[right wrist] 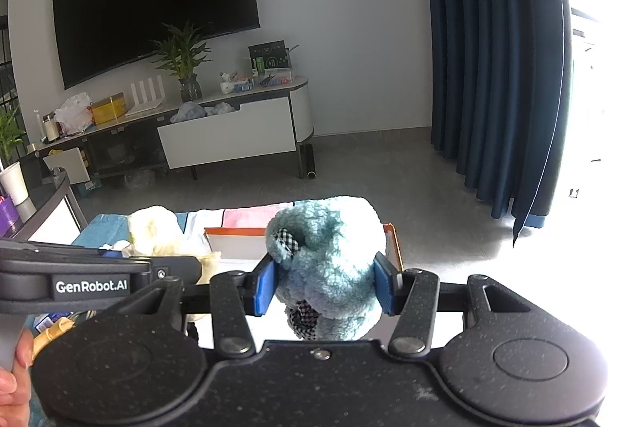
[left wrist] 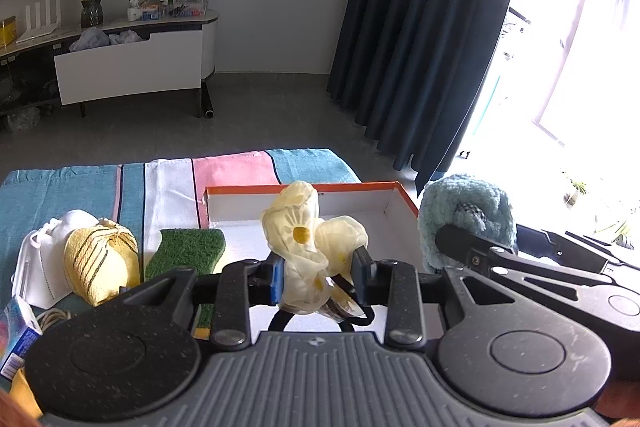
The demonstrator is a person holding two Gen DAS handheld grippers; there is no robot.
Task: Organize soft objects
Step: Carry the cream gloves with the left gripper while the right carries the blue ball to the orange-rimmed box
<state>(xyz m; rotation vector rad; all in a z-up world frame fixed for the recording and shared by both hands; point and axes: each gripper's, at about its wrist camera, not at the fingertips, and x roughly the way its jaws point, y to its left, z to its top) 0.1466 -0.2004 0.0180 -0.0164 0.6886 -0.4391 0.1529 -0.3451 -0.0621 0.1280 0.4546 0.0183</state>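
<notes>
Left gripper [left wrist: 320,273] clamped on a crumpled yellow glove [left wrist: 308,243], right gripper [right wrist: 326,283] squeezing a fluffy blue slipper [right wrist: 328,259], both over the orange-rimmed box [left wrist: 360,187].

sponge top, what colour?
Green, the sponge beside the box; clearest in the left wrist view.

Left claw [left wrist: 322,277] grips yellow cloth [left wrist: 308,247] above box [left wrist: 360,189].
</notes>
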